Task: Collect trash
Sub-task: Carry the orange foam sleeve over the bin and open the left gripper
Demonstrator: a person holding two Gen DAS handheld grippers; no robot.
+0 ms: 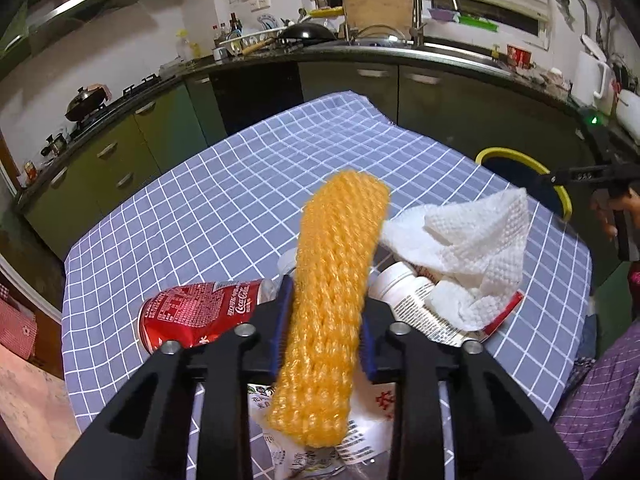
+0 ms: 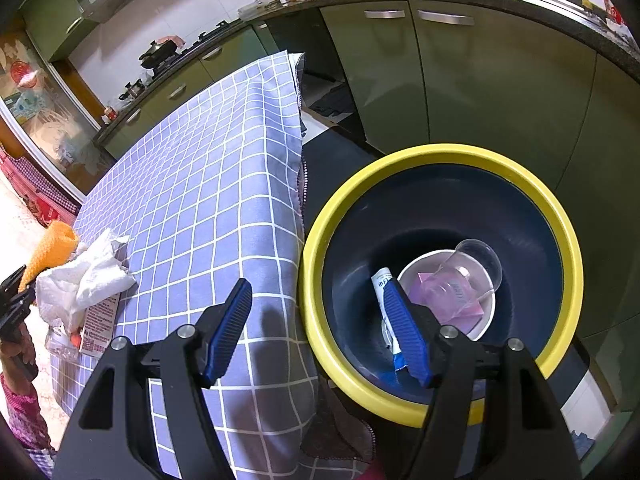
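Observation:
My left gripper (image 1: 326, 324) is shut on an orange foam net sleeve (image 1: 336, 280) and holds it above the trash pile on the checked tablecloth (image 1: 224, 200). Under it lie a crushed red Coca-Cola can (image 1: 200, 312), a white pill bottle (image 1: 404, 292), a crumpled white paper towel (image 1: 472, 248) and a printed wrapper (image 1: 360, 440). My right gripper (image 2: 316, 320) is open and empty over the rim of the yellow-rimmed dark blue bin (image 2: 440, 156). The bin holds a clear plastic cup (image 2: 476, 268), a white bowl (image 2: 486, 320) and a pink packet (image 2: 448, 296).
The bin (image 1: 520, 160) stands on the floor off the table's right edge. Green kitchen cabinets (image 2: 480, 80) and a counter with a sink (image 1: 432, 40) run behind the table. A stove with a pan (image 1: 86, 102) is at the left.

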